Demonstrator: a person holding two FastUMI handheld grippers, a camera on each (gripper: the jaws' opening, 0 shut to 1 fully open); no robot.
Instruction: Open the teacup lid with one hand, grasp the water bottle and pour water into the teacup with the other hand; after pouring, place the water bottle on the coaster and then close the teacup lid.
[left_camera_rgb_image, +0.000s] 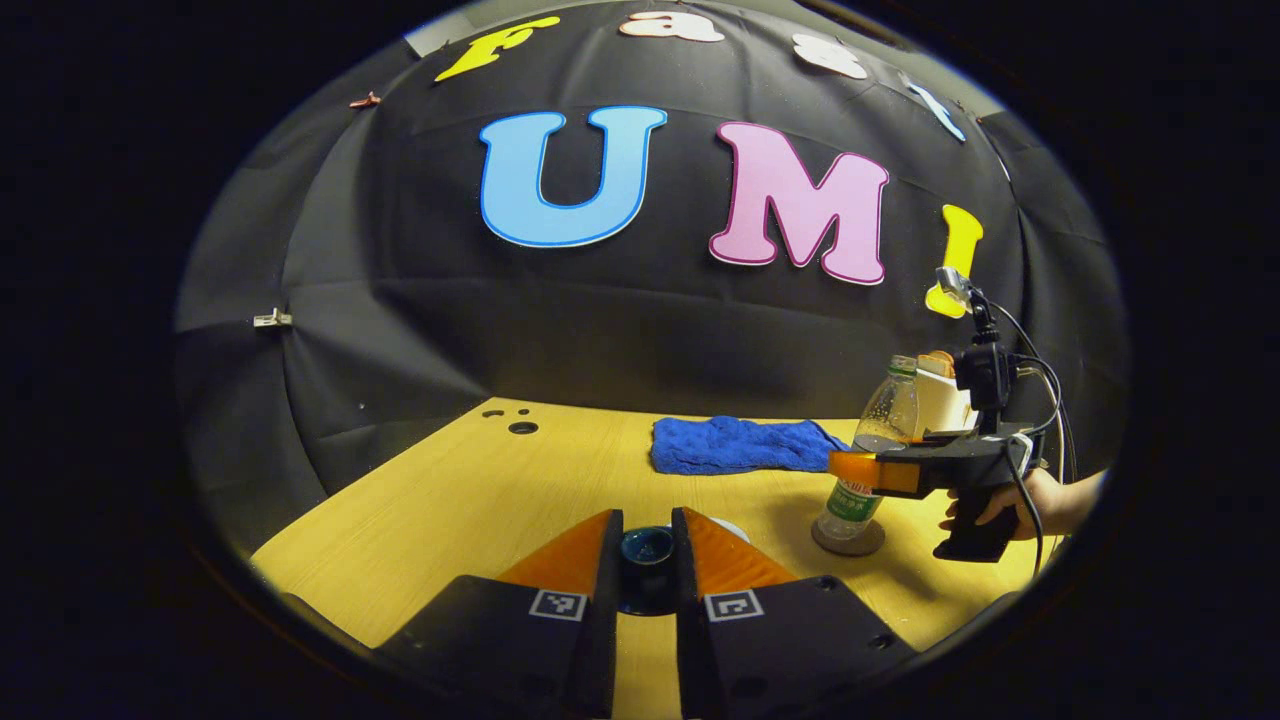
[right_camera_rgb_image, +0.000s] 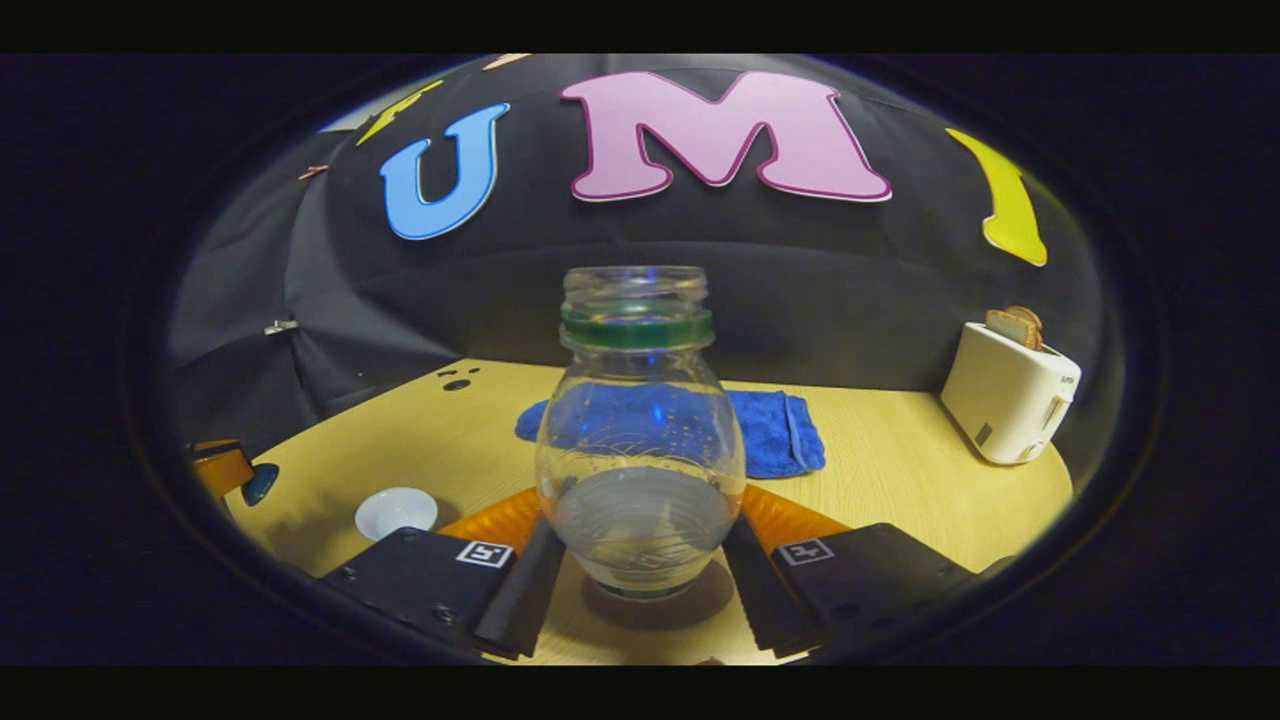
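A clear water bottle (right_camera_rgb_image: 640, 440) with a green neck ring and no cap stands upright on a round coaster (right_camera_rgb_image: 700, 605), a little water in its bottom. My right gripper (right_camera_rgb_image: 645, 520) is shut on the bottle's lower body, one finger against each side. In the left gripper view the bottle (left_camera_rgb_image: 880, 430) and coaster (left_camera_rgb_image: 848, 543) are at the right, with a hand holding the right gripper (left_camera_rgb_image: 852, 468) there. My left gripper (left_camera_rgb_image: 647, 525) is shut on the dark blue teacup lid (left_camera_rgb_image: 647, 552), held above the table. The white teacup (right_camera_rgb_image: 396, 512) sits uncovered at the left.
A blue cloth (right_camera_rgb_image: 775, 430) lies on the wooden table (right_camera_rgb_image: 900, 470) behind the bottle. A white toaster (right_camera_rgb_image: 1010, 395) with toast in it stands at the back right. The black cloth wall closes off the table's far side.
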